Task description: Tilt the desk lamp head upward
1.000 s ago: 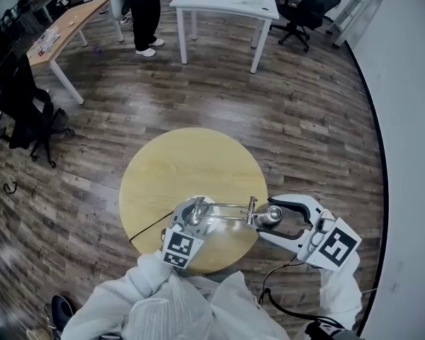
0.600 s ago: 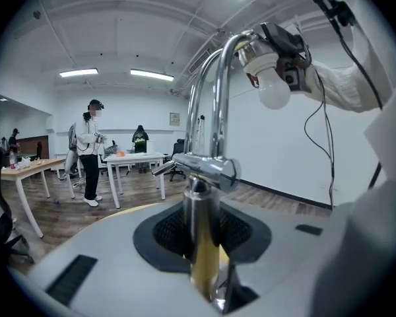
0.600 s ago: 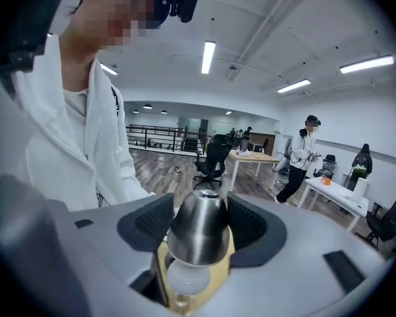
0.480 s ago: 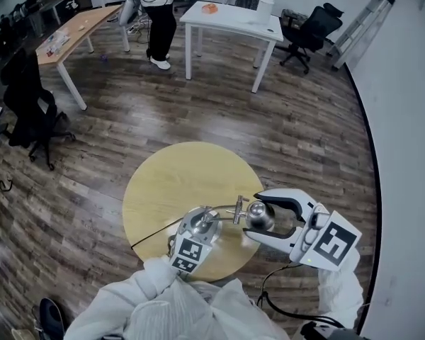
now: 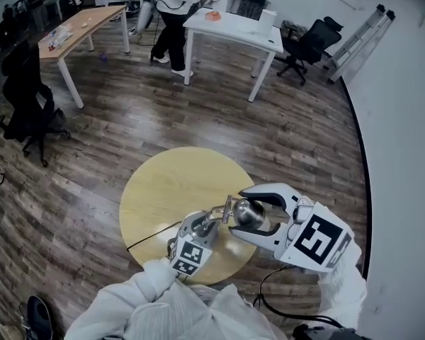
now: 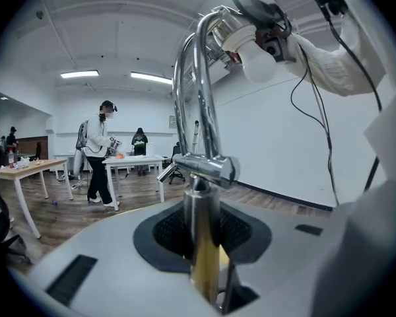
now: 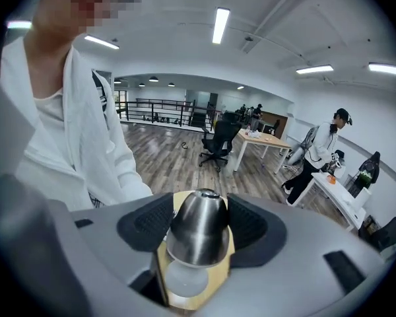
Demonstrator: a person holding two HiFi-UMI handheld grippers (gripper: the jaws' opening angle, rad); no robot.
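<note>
A chrome desk lamp stands near the front edge of a round yellow table (image 5: 170, 183). My left gripper (image 5: 198, 227) is shut on the lamp's upright stem (image 6: 199, 230), which sits between its dark pads (image 6: 164, 233). Above the stem, the curved chrome arm (image 6: 197, 78) rises to the lamp head (image 6: 254, 41) with its white bulb. My right gripper (image 5: 242, 213) is shut on that dome-shaped chrome lamp head (image 7: 198, 233), with the bulb (image 7: 183, 279) facing the camera. From the head view, the lamp head (image 5: 246, 213) hangs above the table's right front.
The lamp's black cable (image 5: 152, 234) runs off the table's front left edge. Further back are a white table (image 5: 234, 27), a wooden desk (image 5: 78, 23), black office chairs (image 5: 28, 112), a ladder (image 5: 354, 30) and a standing person (image 5: 171, 20).
My right gripper has carried the lamp head up and to the left, closer to the stem, so the arm looks shorter from above. The left gripper stays on the stem.
</note>
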